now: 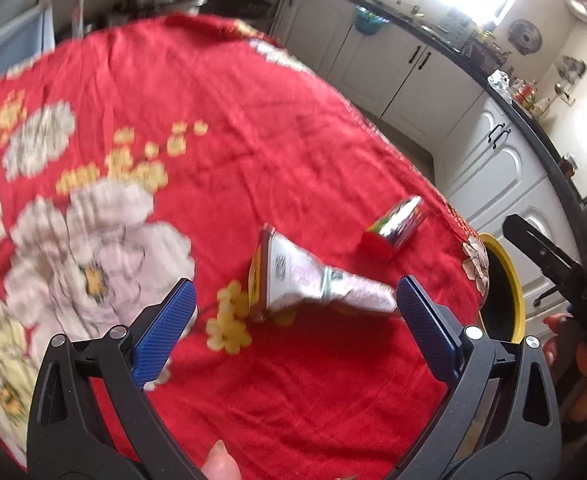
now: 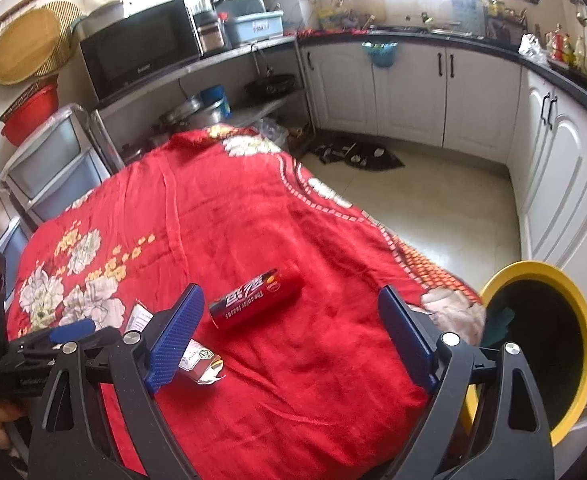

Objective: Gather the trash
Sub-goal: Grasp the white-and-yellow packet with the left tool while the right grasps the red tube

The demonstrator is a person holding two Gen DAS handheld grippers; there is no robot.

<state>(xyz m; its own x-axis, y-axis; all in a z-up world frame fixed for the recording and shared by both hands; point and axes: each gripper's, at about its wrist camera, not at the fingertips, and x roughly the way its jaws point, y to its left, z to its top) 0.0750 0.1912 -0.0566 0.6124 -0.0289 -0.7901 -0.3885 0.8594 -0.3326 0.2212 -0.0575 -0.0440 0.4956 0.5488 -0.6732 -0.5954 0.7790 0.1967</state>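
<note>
Both tools, the left tool (image 1: 295, 300) and right tool (image 2: 291, 332), are spread wide and empty. A crushed carton (image 1: 293, 280) and a small red box (image 2: 255, 298) lie on the cloth-covered bench (image 2: 253, 220), near the yellow-rimmed bin (image 2: 573, 300). Both look light and crushable; pinch each gently across its narrow middle.

The red can (image 2: 255, 298) lying on the cloth reads "The color teases"; other print is illegible.
</note>
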